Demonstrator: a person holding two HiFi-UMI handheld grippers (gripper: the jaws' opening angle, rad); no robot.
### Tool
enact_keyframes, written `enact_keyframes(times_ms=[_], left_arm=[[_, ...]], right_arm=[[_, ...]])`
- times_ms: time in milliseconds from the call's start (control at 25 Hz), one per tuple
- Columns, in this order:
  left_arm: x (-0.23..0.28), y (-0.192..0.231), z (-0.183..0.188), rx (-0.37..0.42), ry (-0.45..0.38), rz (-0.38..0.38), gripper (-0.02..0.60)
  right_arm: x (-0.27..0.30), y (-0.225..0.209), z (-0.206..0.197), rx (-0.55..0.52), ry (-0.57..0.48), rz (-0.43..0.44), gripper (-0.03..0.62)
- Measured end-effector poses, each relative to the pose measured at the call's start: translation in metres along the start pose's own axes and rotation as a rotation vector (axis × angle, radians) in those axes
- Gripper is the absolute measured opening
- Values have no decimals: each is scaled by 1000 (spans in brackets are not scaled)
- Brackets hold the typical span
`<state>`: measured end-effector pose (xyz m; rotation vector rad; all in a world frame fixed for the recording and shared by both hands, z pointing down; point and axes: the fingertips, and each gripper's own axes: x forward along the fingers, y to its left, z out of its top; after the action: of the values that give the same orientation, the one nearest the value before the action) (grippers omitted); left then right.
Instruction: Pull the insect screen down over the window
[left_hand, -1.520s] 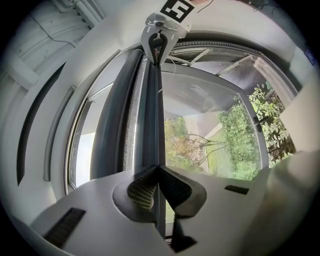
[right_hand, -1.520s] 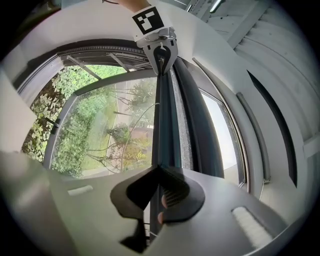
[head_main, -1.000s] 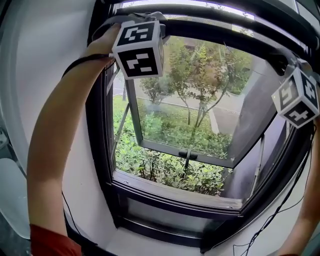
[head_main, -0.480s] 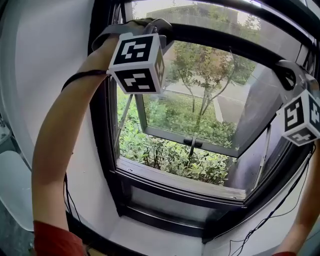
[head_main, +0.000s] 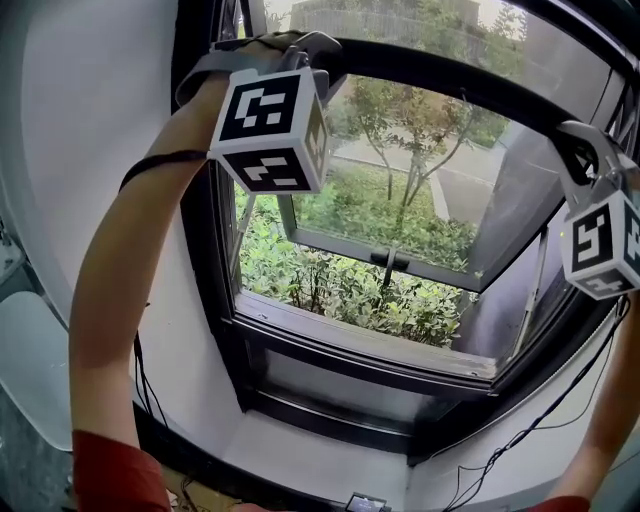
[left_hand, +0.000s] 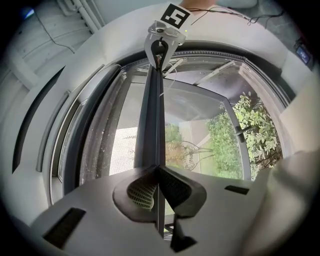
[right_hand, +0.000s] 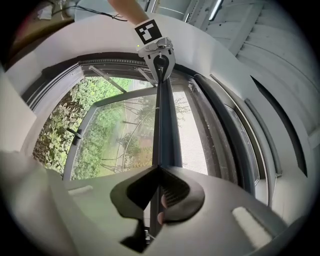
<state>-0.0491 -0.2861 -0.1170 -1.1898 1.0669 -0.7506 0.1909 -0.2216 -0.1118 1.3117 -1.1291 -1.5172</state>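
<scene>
Gripping insect-screen pull bar (head_main: 450, 82) at both ends. Left claw (left_hand: 156, 172) is clamped on it and right claw (right_hand: 159, 172) likewise, with bar running edge-on between jaws in each gripper view. Bar sits high in window frame (head_main: 200, 250), well above lower sill (head_main: 360, 352). Opening below is uncovered; outward-tilted sash (head_main: 390, 258) and shrubs (head_main: 340, 290) show through. Step in hand, as I judge: early part of pull-down. Next move calls for both claws lowered together, bar kept level, grip firm so bar does not slip or jam at sides.
</scene>
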Motion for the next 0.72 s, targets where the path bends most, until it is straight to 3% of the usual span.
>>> enact_keyframes(times_ms=[480,720], left_arm=[[-12,-40,-1,11,11,-29,21],[-16,-55,2,18,21,-1,21]], right_arm=[[-9,42,2,15,-6,36,26],[-14,60,0,13,8,26,26]])
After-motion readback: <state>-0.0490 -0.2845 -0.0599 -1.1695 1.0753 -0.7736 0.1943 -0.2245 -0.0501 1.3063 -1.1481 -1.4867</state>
